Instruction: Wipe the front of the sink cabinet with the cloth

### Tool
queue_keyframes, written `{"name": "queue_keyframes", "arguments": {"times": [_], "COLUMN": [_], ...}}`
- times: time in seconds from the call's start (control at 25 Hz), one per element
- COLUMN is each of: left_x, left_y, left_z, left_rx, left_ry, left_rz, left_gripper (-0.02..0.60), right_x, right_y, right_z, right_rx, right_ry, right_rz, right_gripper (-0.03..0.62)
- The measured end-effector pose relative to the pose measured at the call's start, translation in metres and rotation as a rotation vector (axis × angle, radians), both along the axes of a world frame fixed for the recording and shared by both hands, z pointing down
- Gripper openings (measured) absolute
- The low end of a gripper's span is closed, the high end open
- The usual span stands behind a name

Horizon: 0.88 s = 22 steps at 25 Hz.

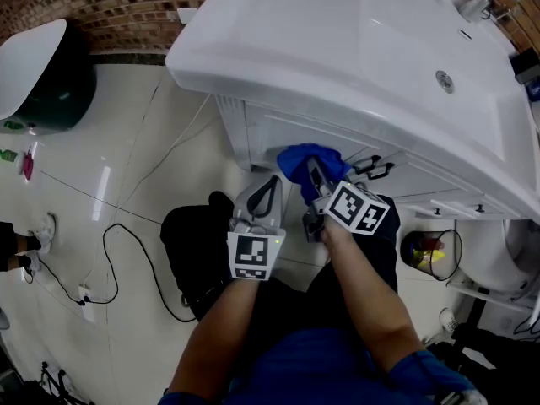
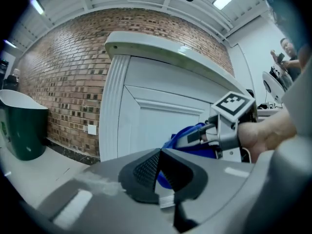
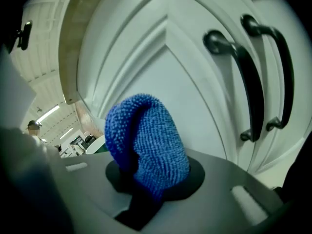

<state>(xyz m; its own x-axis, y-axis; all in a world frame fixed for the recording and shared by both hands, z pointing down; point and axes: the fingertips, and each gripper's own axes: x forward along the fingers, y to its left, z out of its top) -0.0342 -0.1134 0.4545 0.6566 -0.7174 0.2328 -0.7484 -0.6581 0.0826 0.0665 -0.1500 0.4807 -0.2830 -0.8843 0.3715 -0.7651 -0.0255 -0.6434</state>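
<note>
Blue microfibre cloth (image 1: 310, 160) is clamped in right gripper (image 1: 315, 174) at, seemingly against, the sink cabinet (image 1: 253, 129) door panel beside its black handles (image 3: 234, 82), left gripper (image 1: 264, 194) shut empty just short of cabinet; wiping judged barely begun, most of front prob. left.

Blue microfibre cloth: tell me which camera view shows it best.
The right gripper view: the blue microfibre cloth fills the middle, its nubby weave sharp, clamped in the right tongs. The head view shows it small, bunched at the white sink cabinet front. The left gripper view shows only a partly hidden blue strip.
</note>
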Motion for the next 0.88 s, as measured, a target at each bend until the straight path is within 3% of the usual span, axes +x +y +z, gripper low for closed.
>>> {"name": "queue_keyframes", "arguments": {"times": [0.48, 0.88], "left_x": [-0.004, -0.006], "left_y": [-0.014, -0.018], "left_z": [0.016, 0.030], "left_rx": [-0.067, -0.110], "left_ry": [-0.016, -0.053], "left_rz": [-0.025, -0.022], "left_gripper": [0.002, 0.002], "right_x": [0.004, 0.011], "right_y": [0.001, 0.008], "right_z": [0.153, 0.225], "right_rx": [-0.303, -0.477], "right_ry": [-0.012, 0.017], "right_rz": [0.005, 0.000], "right_gripper": [0.072, 0.072]}}
